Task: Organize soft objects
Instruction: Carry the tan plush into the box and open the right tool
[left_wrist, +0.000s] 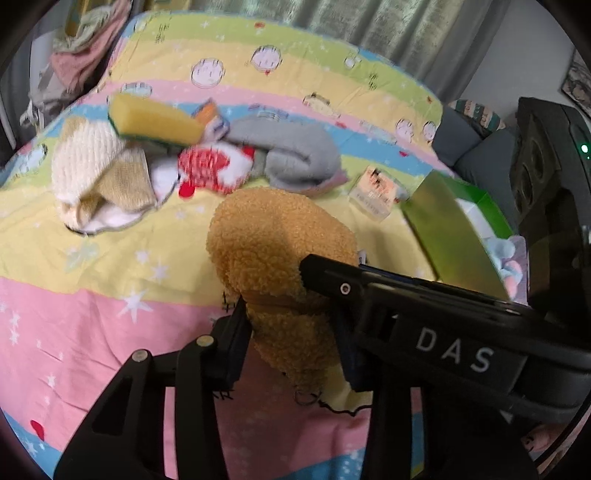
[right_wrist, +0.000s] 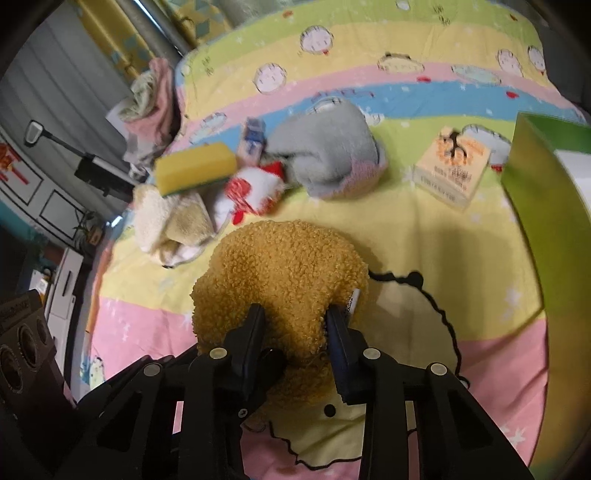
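Observation:
A tan curly plush toy (left_wrist: 273, 236) (right_wrist: 284, 258) is lifted slightly off the striped cartoon bedspread (left_wrist: 92, 295). My left gripper (left_wrist: 291, 332) is shut on its narrow lower part, pads pressing in from both sides. My right gripper (right_wrist: 295, 325) is shut on the toy's wider body, and one of its fingers (left_wrist: 321, 273) reaches in from the right in the left wrist view. Behind the toy lie a yellow sponge (left_wrist: 155, 120) (right_wrist: 195, 168), a cream knitted piece (left_wrist: 88, 166), a red-and-white soft item (left_wrist: 210, 168) and a rolled grey cloth (left_wrist: 295, 155) (right_wrist: 328, 155).
An open green box (left_wrist: 454, 236) (right_wrist: 535, 192) stands at the right with pastel soft things inside. A small pale carton (left_wrist: 376, 192) (right_wrist: 450, 166) lies in front of it. A black speaker (left_wrist: 546, 166) stands at the far right, and piled clothes (left_wrist: 81, 48) sit beyond the bed's far left corner.

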